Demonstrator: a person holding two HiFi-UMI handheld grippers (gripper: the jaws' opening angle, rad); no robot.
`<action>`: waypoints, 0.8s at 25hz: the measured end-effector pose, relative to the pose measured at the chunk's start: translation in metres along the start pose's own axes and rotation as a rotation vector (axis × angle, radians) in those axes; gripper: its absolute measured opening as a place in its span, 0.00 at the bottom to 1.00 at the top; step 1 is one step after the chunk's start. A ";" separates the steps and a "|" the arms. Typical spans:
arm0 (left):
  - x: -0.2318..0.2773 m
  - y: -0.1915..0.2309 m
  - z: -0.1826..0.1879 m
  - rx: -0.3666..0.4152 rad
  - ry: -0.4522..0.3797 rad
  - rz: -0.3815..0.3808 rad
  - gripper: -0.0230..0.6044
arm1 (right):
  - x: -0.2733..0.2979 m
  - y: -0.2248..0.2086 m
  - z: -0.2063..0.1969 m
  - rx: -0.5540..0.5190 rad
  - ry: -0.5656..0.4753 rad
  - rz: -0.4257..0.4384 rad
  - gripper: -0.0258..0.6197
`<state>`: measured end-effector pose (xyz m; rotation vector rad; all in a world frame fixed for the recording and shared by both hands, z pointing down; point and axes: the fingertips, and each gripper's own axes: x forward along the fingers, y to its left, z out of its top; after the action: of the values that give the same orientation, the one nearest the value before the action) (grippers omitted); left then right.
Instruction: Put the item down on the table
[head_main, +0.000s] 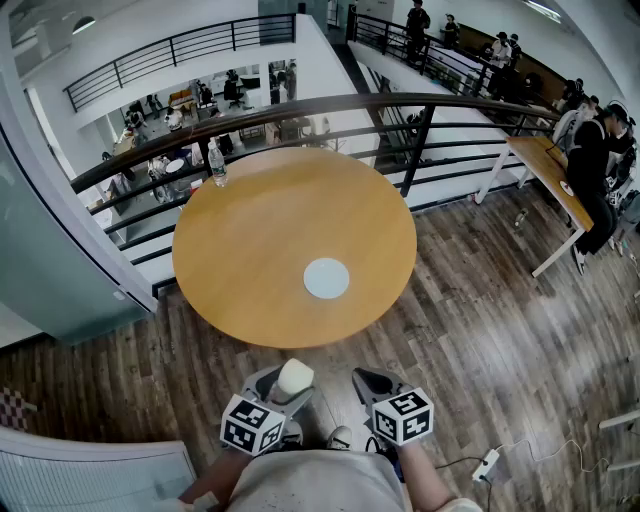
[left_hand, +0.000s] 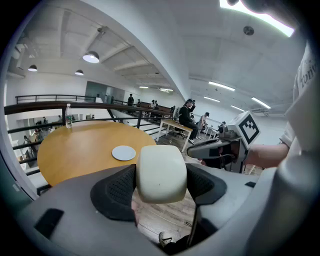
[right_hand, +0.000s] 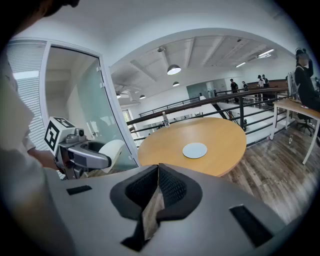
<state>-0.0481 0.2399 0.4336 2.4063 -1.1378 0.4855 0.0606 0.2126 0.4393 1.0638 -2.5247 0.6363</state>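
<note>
Cream block (left_hand: 161, 172) tight in left gripper (head_main: 286, 386), low, short of table (head_main: 250, 250); right gripper (right_hand: 156, 186) alongside, jaws together.

1. Tables: two, a round wooden table (head_main: 250, 240) and a long desk (head_main: 548, 175).
2. Pale disc (head_main: 326, 278): one.
3. Water bottle (head_main: 216, 163): one.
4. Cream block (head_main: 295, 375): one.
5. Grippers: two, left gripper (head_main: 291, 382) and right gripper (head_main: 368, 382).
6. People (head_main: 592, 155) by the desk: maybe four, too tiny to count properly.

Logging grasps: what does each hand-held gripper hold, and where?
Left hand-held gripper clamps a cream rounded block by its opposite sides; right hand-held gripper is shut, empty.
</note>
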 end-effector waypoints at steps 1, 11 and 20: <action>-0.001 0.001 -0.001 0.001 0.000 0.000 0.54 | 0.000 0.001 -0.001 -0.005 0.002 0.001 0.08; -0.002 0.001 -0.002 0.003 0.002 -0.001 0.54 | 0.001 0.004 -0.001 -0.010 0.000 0.008 0.08; -0.007 0.005 -0.005 -0.002 0.002 0.000 0.54 | 0.002 0.000 -0.001 0.044 -0.025 -0.017 0.08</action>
<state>-0.0565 0.2444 0.4358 2.4037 -1.1370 0.4865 0.0595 0.2118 0.4410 1.1140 -2.5307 0.6812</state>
